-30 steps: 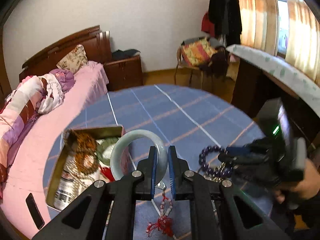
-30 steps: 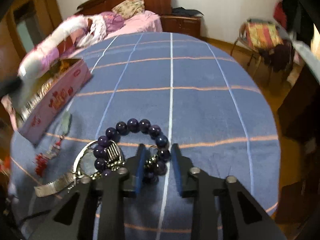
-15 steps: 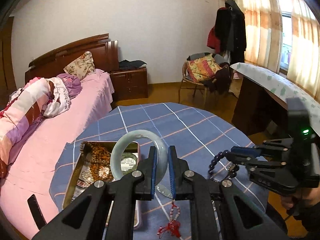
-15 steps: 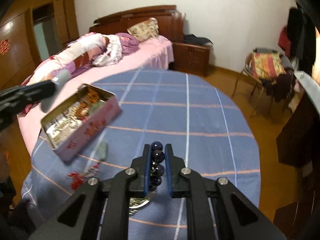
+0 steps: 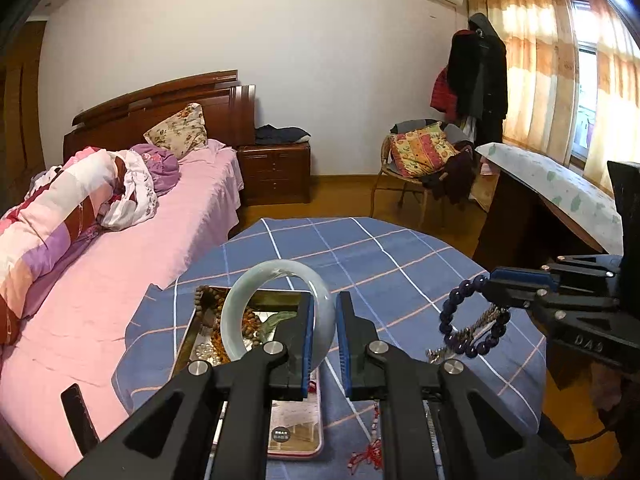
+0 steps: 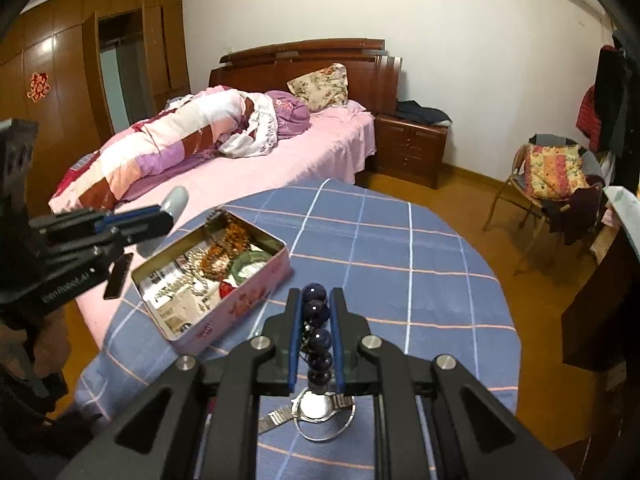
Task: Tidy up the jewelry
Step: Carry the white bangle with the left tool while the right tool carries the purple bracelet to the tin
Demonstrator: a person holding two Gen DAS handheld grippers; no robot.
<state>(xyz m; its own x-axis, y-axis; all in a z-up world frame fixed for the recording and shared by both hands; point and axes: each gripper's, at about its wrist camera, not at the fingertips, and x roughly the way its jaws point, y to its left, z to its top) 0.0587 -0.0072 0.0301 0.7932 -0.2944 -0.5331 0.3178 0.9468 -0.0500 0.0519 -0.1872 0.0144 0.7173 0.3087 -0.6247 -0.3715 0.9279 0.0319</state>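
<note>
My left gripper (image 5: 322,307) is shut on a pale green jade bangle (image 5: 256,276), held upright high above the open pink tin (image 6: 248,300). The tin holds several bead strings, pearls and a green bangle. My right gripper (image 6: 314,304) is shut on a dark purple bead bracelet (image 6: 316,312), lifted above the table; it hangs from that gripper in the left wrist view (image 5: 472,320). The left gripper with the bangle shows at the left of the right wrist view (image 6: 160,216).
A wristwatch (image 6: 316,406) and a metal ring lie on the blue checked tablecloth (image 6: 400,260) below my right gripper. A red tasselled charm (image 5: 370,446) lies by the tin. A phone (image 6: 118,270) sits at the table's left edge. Bed at left, chair at right.
Both grippers have risen well above the table. The right gripper closed on the purple bracelet and lifted it off the cloth. The left gripper kept the bangle and rose over the tin.
</note>
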